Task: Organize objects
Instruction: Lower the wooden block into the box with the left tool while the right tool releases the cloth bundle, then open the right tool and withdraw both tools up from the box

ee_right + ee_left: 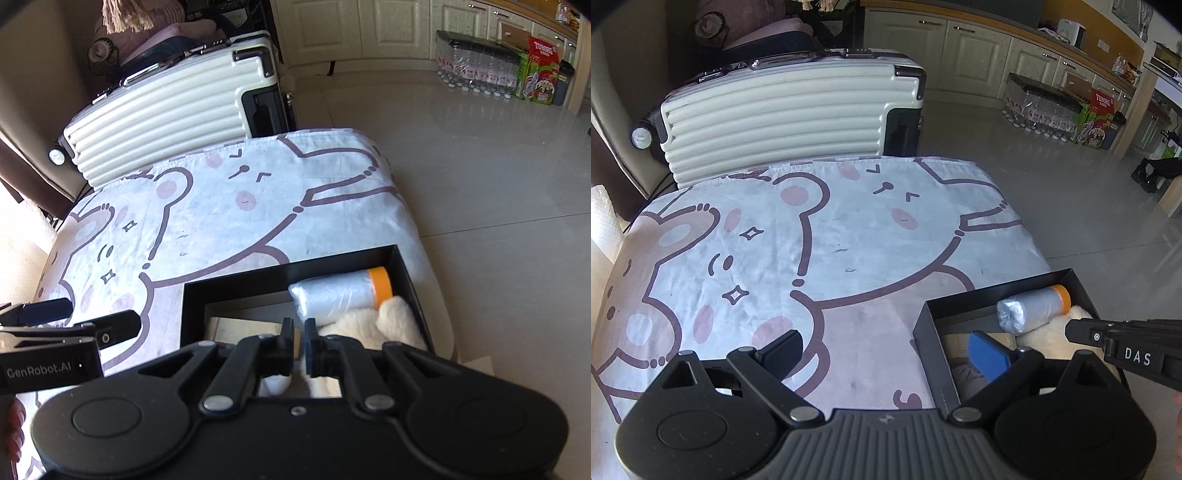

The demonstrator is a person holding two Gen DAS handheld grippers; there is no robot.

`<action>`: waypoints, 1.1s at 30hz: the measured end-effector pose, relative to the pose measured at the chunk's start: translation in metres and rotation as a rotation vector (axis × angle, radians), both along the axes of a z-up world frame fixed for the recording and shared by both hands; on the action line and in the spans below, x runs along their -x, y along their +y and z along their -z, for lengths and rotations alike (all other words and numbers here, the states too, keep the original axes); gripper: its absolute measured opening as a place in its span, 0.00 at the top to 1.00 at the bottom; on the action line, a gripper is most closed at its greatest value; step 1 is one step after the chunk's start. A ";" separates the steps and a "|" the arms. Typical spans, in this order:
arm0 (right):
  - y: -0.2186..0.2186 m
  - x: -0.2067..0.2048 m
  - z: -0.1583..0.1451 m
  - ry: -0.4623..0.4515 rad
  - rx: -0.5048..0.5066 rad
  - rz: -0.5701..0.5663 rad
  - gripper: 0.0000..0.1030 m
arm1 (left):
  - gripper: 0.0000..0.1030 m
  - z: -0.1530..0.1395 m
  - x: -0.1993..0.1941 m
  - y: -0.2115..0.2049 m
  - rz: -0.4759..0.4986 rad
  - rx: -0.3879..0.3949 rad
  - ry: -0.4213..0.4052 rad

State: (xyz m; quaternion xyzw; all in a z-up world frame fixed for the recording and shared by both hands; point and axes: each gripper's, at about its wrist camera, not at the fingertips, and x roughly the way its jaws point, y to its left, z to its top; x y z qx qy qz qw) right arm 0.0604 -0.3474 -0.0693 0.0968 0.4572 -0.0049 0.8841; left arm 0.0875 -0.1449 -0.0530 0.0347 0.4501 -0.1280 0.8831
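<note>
A black open box (pixel 932 343) (pixel 236 278) sits at the near right corner of the table. Inside lie a plastic-wrapped roll with an orange end (pixel 1030 308) (pixel 343 291), a white fluffy item (pixel 1056 338) (pixel 373 321) and a beige flat item (pixel 243 330). My left gripper (pixel 886 352) is open and empty, its right finger over the box's left part. My right gripper (pixel 299 339) hovers over the box with its jaws nearly shut and a narrow gap between them; nothing is visibly held. It shows at the right of the left wrist view (pixel 1078 330).
The table is covered with a cartoon bear cloth (pixel 812 240) (pixel 207 210). A white ribbed suitcase (pixel 783 110) (pixel 166 107) stands behind the table. Packs of bottles and cartons (pixel 1063 110) (pixel 498 70) stand on the floor by the kitchen cabinets.
</note>
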 end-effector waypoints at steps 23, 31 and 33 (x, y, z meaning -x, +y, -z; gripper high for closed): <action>-0.003 0.090 -0.061 -0.107 0.079 0.096 0.52 | 0.01 -0.048 0.075 0.019 -0.016 -0.028 -0.068; 0.002 0.115 -0.073 -0.123 0.136 0.110 0.30 | 0.00 -0.058 0.097 0.023 -0.014 -0.052 -0.082; 0.002 0.120 -0.076 -0.125 0.148 0.120 0.25 | 0.00 -0.061 0.102 0.023 -0.016 -0.056 -0.084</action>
